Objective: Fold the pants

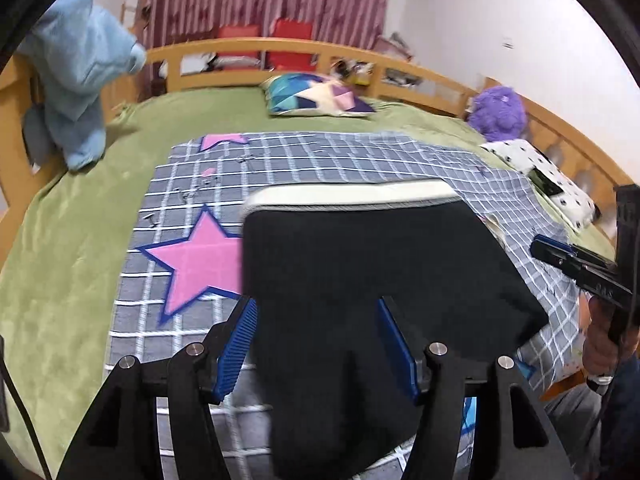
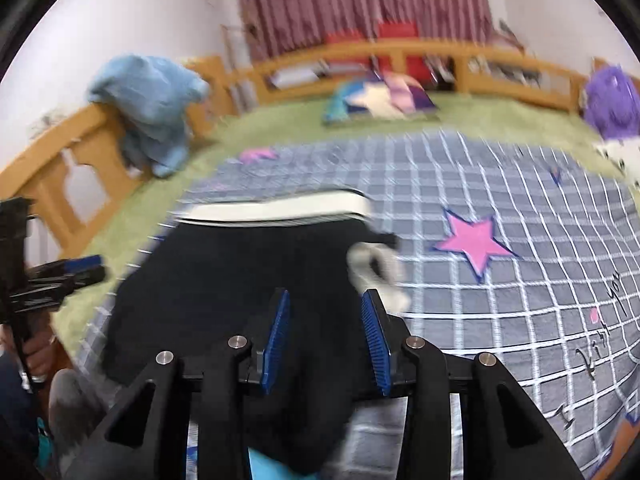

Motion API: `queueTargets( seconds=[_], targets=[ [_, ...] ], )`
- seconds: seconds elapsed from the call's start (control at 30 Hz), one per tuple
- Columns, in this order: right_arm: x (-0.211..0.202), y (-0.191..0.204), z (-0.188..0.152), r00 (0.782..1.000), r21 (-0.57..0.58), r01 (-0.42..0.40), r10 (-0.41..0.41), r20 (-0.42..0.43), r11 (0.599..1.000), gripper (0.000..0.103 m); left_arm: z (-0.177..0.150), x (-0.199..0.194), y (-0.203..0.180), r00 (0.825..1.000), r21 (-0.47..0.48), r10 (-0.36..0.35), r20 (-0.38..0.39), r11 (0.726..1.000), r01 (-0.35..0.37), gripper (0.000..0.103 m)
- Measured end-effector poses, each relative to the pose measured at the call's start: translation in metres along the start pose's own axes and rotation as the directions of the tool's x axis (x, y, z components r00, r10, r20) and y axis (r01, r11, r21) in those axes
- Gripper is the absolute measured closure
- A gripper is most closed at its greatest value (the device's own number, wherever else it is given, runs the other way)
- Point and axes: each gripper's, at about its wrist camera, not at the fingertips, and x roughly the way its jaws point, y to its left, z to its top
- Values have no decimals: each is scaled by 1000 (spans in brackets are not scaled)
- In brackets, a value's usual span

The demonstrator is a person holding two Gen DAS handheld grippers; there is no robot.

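Both tongs, left (image 1: 316,344) and right (image 2: 326,340), hover parted and empty over the folded black pants (image 1: 380,256).

Black pants (image 1: 372,264), soft dark fabric, lying flat and folded into a compact block on the grey checked bedspread. White waistband (image 1: 352,194) forms the far edge, running left to right as a pale band with a thin striped line just beneath it. Left edge straight, beside the large pink star print. Near end narrows into a strip that runs toward the near edge of the left wrist view. In the right wrist view the same pants (image 2: 224,280) show a white drawstring (image 2: 376,268) looped at the right end of the waistband, blurred.
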Motion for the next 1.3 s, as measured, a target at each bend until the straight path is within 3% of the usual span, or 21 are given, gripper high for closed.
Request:
queueTargets(
  seconds=[0.07, 0.13, 0.2, 0.23, 0.33, 0.4, 0.43, 0.57, 0.6, 0.63, 0.67, 0.77, 0.83, 0.9, 0.97, 1.0, 1.03, 1.1, 1.2, 1.23, 1.3],
  targets=[
    [-3, 19, -20, 1000, -73, 10, -8, 21, 997, 65, -29, 15, -5, 998, 29, 55, -35, 998, -54, 43],
    [19, 22, -49, 997, -120, 52, -59, -53, 991, 64, -65, 41, -10, 991, 76, 102, -81, 992, -96, 38],
    [47, 17, -79, 984, -120, 95, -112, -141, 988, 64, -71, 43, -16, 991, 120, 124, -47, 986, -118, 38],
    [45, 17, -82, 987, -140, 98, -115, -117, 985, 64, -65, 40, -16, 991, 125, 122, -60, 986, -114, 39],
    [29, 15, -60, 989, -131, 63, -80, -124, 989, 65, -36, 21, -5, 999, 50, 32, -40, 998, -30, 39],
    [16, 9, -40, 998, -102, 35, -39, -41, 994, 63, -17, 13, 1, 1000, 24, 19, 17, 1000, -20, 39],
    [12, 4, -28, 999, -94, 39, -39, 1, 995, 54, -9, 14, 3, 999, 15, 22, 29, 1000, -22, 39],
    [55, -18, 9, 996, -57, 93, -94, -5, 994, 51, 16, 29, 18, 999, -44, 17, 32, 999, -16, 39],
    [75, -27, 15, 994, -29, 95, -97, -57, 995, 55, 20, 34, 21, 1000, -55, 16, 26, 998, -14, 39],
    [95, -33, 16, 990, -10, 85, -85, -113, 996, 79, 23, 39, 23, 1000, -63, 16, 22, 998, -15, 39],
    [106, -35, 16, 987, 0, 60, -59, -148, 998, 88, 26, 44, 26, 1000, -68, 21, 19, 998, -19, 39],
    [90, -27, 17, 998, -49, 48, -50, -43, 998, 95, 34, 49, 25, 999, -57, 24, 26, 998, -22, 39],
    [62, -46, 30, 999, 56, -22, 20, 26, 998, 95, 43, 50, 20, 999, -41, -1, 43, 999, 3, 39],
    [63, -55, 34, 999, 52, 38, -39, 27, 998, 95, 54, 59, 13, 999, -35, -26, 42, 999, 28, 39],
    [94, -67, 27, 987, 7, 135, -134, -86, 991, 91, 63, 72, 4, 999, -31, -30, 18, 999, 30, 39],
    [115, -74, 20, 974, 4, 138, -135, -184, 990, 90, 67, 78, 0, 1000, -24, -24, 9, 999, 25, 39],
    [116, -77, 22, 971, -7, 139, -137, -195, 990, 88, 71, 84, -4, 1000, -14, -27, 11, 1000, 27, 39],
    [98, -73, 36, 979, -14, 134, -134, -153, 991, 84, 81, 93, -8, 999, -6, -31, 16, 1000, 31, 39],
    [68, -55, 67, 996, -4, 90, -89, 6, 996, 73, 98, 118, -12, 999, -10, -39, 0, 999, 39, 34],
    [70, -46, 74, 997, -20, 65, -64, 29, 998, 67, 100, 131, -13, 999, -2, -28, -28, 1000, 28, 32],
    [94, -31, 81, 999, -37, 45, -45, 18, 998, 67, 95, 171, -9, 984, -8, 6, -178, 1000, -7, 32]
  ],
)
